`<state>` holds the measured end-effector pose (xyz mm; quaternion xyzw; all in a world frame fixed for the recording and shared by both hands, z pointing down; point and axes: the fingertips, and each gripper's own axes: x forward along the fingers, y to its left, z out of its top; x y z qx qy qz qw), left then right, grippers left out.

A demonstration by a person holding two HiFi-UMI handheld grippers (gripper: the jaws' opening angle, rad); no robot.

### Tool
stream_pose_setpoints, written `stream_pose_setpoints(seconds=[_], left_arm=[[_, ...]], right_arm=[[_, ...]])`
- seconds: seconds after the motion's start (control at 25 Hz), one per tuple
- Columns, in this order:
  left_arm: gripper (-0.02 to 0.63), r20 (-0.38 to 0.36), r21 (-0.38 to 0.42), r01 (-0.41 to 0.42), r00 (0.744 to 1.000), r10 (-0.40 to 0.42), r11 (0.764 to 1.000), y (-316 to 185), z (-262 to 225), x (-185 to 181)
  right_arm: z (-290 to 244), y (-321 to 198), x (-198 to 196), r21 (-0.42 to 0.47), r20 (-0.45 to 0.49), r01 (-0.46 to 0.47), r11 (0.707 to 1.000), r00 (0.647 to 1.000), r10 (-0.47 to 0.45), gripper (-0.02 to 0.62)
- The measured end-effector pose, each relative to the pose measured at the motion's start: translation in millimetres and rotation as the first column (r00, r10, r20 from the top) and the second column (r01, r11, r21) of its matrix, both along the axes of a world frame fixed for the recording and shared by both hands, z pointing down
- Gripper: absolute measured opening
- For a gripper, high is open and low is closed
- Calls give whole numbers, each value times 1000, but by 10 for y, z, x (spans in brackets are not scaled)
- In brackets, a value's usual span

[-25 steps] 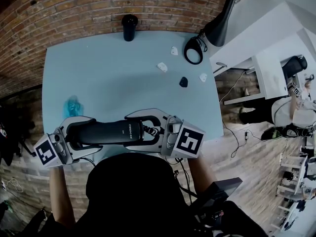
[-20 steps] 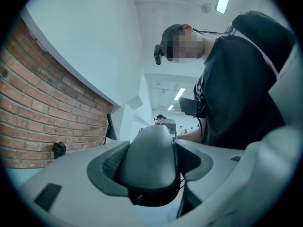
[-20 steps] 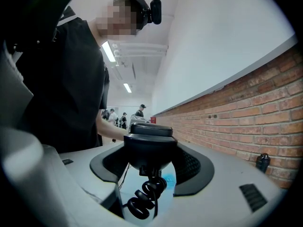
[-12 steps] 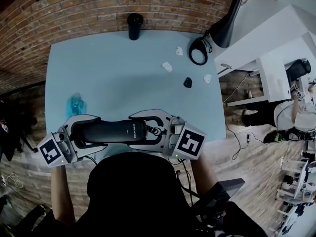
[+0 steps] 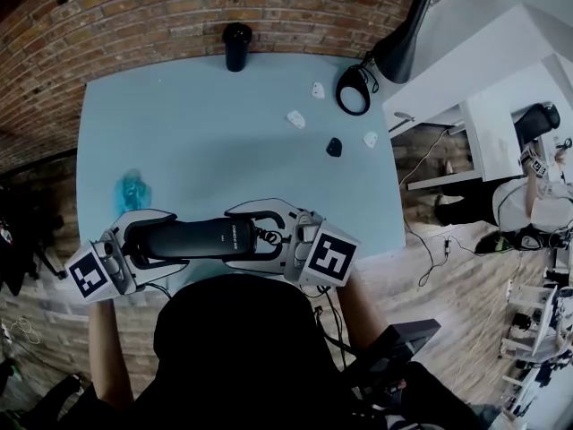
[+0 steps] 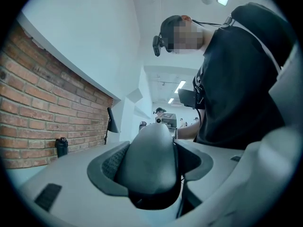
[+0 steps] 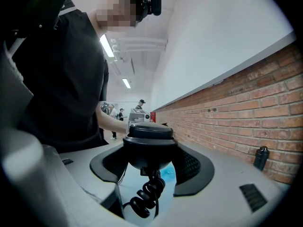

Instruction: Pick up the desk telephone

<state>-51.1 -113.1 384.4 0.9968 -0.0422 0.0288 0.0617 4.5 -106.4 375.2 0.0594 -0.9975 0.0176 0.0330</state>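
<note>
I am holding the handset (image 5: 192,238) of the telephone crosswise at the lower left of the head view, over the near edge of the counter (image 5: 224,133), with one end in each pair of jaws. My left gripper (image 5: 170,240) is standing wide, its jaws pressing on the rounded end that is filling the middle of the left gripper view (image 6: 147,169). My right gripper (image 5: 237,234) is just as wide, its jaws clamping the other end (image 7: 149,145), where the coiled cord (image 7: 144,197) is hanging down in the right gripper view. I am not seeing the telephone's base anywhere; my head is covering the bottom of the head view. To do this lift well, I am judging that both hands should be rising together and level, since one end getting ahead would be twisting the smooth plastic out of the opposite pads. The squeeze should be staying even on both sides, and I should be watching the cord for slack, as a taut coil could be dragging whatever it is tied to.
</note>
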Motion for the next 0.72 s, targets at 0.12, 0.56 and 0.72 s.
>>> stream_pose_setpoints(seconds=[0.12,0.56,0.72], left_arm=[[310,-1,-19,-2,1000,2,1000,7,64,-7],[310,32,-56,8,999,-6,998,78,322,-25],[308,46,-63,6,999,-3,998,91,397,-40]], right_arm=[[46,1,-1,-26,3,-4,1000,1000,4,285],[293,56,-45,-26,-70,9,1000,997,-11,286],[358,69,-59,-30,-78,9,1000,997,-12,287]])
